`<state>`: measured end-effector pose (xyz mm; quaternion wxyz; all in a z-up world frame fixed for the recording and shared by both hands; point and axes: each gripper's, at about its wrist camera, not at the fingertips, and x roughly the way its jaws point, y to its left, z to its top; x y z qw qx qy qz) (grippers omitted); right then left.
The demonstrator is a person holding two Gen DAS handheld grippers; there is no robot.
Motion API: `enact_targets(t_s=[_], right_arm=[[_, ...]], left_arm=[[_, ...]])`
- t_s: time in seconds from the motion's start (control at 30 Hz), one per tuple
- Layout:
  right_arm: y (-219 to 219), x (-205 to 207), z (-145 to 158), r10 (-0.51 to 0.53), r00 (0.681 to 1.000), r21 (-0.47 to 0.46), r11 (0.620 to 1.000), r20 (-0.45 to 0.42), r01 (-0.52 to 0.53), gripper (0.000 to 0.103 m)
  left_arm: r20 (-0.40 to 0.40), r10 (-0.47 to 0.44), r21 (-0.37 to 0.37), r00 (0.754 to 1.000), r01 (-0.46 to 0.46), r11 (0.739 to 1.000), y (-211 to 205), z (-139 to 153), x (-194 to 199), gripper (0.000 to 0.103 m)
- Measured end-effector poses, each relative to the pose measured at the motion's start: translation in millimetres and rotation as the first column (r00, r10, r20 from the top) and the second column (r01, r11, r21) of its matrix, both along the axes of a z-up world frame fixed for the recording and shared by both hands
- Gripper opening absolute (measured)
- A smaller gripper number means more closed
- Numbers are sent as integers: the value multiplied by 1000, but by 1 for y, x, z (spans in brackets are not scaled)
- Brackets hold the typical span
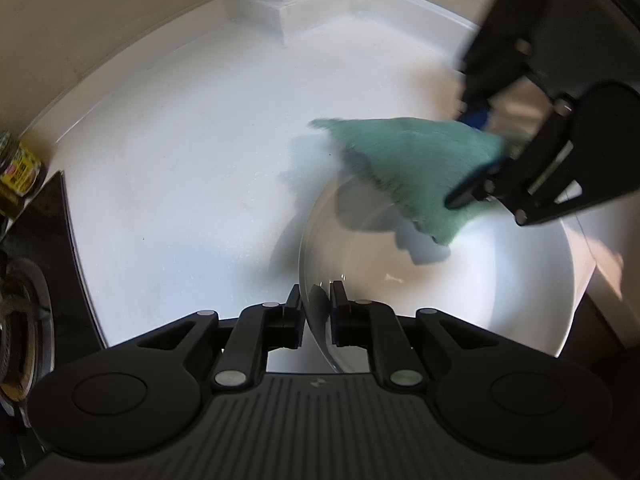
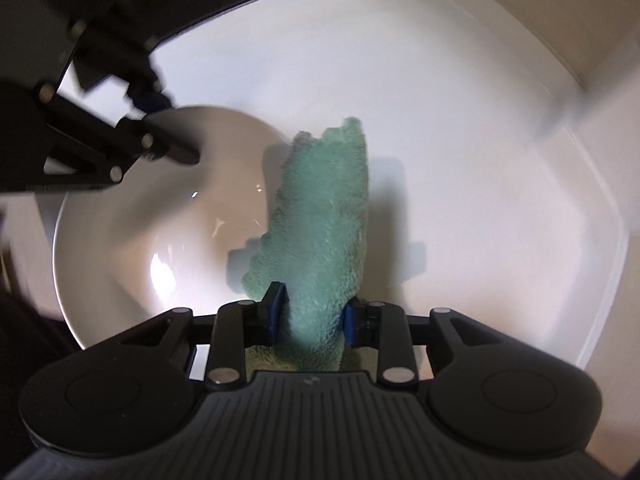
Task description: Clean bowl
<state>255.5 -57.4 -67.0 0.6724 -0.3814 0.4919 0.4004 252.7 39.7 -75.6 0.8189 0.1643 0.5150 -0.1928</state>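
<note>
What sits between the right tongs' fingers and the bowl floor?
Only the green cloth: the right tongs clamp it and it hangs over the white bowl. The right wrist view shows this best. The left tongs pinch the bowl's rim.

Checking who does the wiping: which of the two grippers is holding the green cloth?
The right gripper: its blue-padded fingers clamp the green cloth hanging over the white bowl. The left gripper pinches the bowl's rim instead.

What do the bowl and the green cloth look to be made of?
Bowl: probably glazed ceramic; white, glossy, with sharp highlights, though glossy plastic isn't excluded. Green cloth: soft terry or microfibre, going by the fuzzy pile, matte surface and limp, ragged edge.
</note>
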Motion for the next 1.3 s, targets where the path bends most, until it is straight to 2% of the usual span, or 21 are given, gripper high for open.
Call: enact_targets(t_s=[0.13,0.3,0.5,0.67,0.73,0.77,0.83,0.93,1.07,1.17,1.3], right_arm=[[21,9,1,72,997,-9,997,24,-72,27],[40,14,-1,82,996,8,997,43,-83,27],[28,23,-1,-59,998,93,994,16,57,27],[4,22,-2,-241,971,158,958,-8,239,25],[-4,20,-3,-287,958,173,943,-15,285,24],[-8,17,-3,-309,951,176,935,-18,307,24],[-10,7,-3,-303,953,156,940,-18,302,24],[-14,-4,-4,-234,971,118,964,-43,238,24],[-10,1,-2,-169,983,78,982,-73,175,25],[1,10,-2,-102,992,24,994,-70,104,26],[24,16,-2,-11,999,-14,1000,-35,10,26]], left_arm=[[1,0,3,1000,0,1000,4,-3,6,12],[-4,46,-14,999,-46,999,15,-7,17,12],[-26,172,-56,985,-173,983,28,-12,29,12],[-63,294,-89,954,-298,950,46,-14,37,18],[-48,272,-78,961,-275,958,43,-15,38,17],[-39,258,-72,965,-261,963,41,-15,39,12],[-19,217,-47,976,-218,975,29,-11,26,12],[0,113,-25,994,-113,993,30,-14,29,11],[9,-2,-3,1000,2,1000,31,-18,35,12],[13,-51,25,999,51,998,29,-19,38,13],[11,-57,31,998,57,998,30,-19,40,13]])
